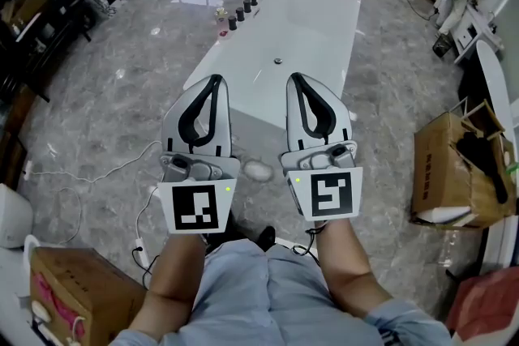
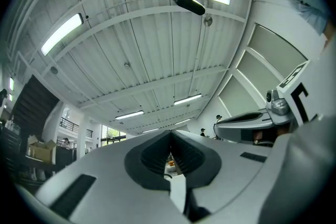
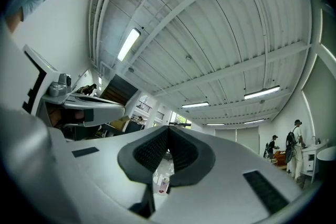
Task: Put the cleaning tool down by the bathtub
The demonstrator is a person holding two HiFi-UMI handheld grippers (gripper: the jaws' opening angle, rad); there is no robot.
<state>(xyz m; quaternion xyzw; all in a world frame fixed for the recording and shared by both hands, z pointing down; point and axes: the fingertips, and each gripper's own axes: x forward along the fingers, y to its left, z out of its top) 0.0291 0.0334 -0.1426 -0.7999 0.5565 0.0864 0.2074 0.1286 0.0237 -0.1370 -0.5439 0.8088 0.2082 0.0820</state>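
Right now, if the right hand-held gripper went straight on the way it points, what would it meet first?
Probably nothing near: its own view looks level into the open hall. In the head view the right hand-held gripper lines up over the bathtub, so its height is uncertain.

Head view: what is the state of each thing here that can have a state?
left hand-held gripper: shut, nothing between the jaws.
right hand-held gripper: shut, nothing between the jaws.
bathtub: empty, no water visible.
cardboard box: open at the top, dark things inside.
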